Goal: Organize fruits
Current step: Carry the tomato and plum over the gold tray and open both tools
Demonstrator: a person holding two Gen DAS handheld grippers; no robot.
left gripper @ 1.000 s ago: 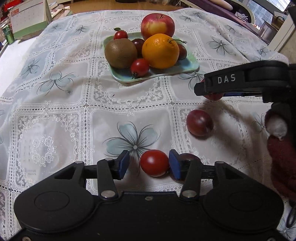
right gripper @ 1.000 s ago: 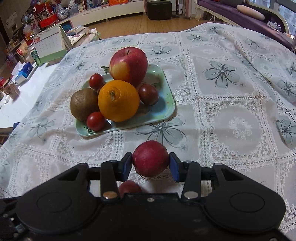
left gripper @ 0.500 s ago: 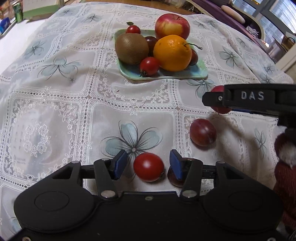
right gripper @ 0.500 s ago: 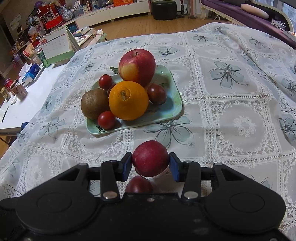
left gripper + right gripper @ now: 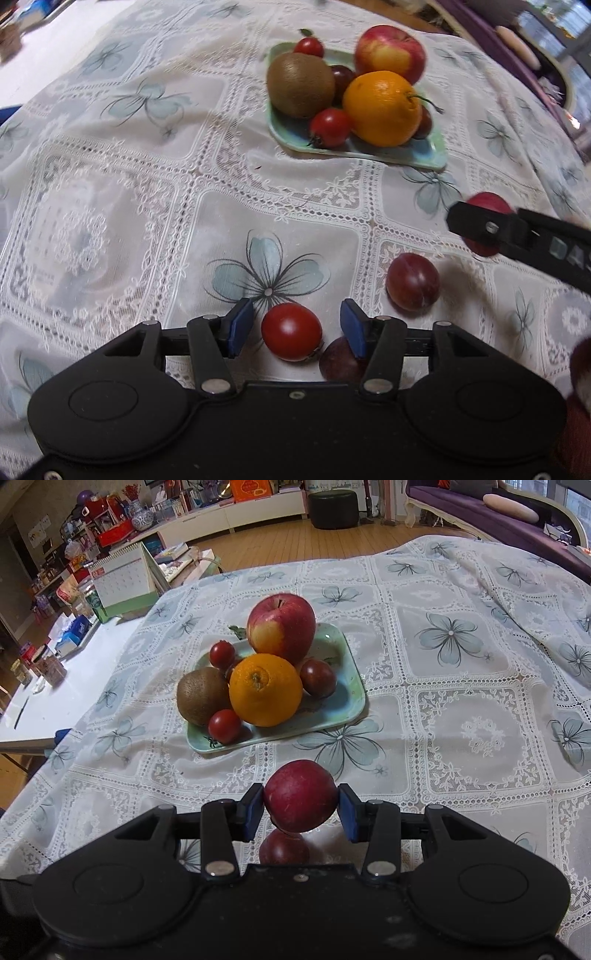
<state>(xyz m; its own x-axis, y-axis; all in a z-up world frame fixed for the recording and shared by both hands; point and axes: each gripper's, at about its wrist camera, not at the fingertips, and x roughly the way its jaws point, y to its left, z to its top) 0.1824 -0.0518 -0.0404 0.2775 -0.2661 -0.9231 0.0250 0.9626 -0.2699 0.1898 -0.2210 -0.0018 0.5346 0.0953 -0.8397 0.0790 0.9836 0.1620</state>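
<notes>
Lace-covered table (image 5: 461,686) in a living room. Red plum (image 5: 300,800) clamped between the blue pads of the right gripper (image 5: 301,806), above the cloth, short of the green tray (image 5: 352,701). Cherry tomato (image 5: 291,331) on the cloth between the jaws of the left gripper (image 5: 291,325), untouched; jaws just widened. Two dark plums (image 5: 413,282) beside it. Tray loaded: apple (image 5: 280,627), orange (image 5: 265,689), kiwi (image 5: 202,696).

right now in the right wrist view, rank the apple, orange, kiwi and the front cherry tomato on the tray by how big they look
1. apple and orange: look about alike; the orange sits nearer the camera, so no ranking between them
2. kiwi
3. front cherry tomato, clearly smallest

All lie on the tray.
</notes>
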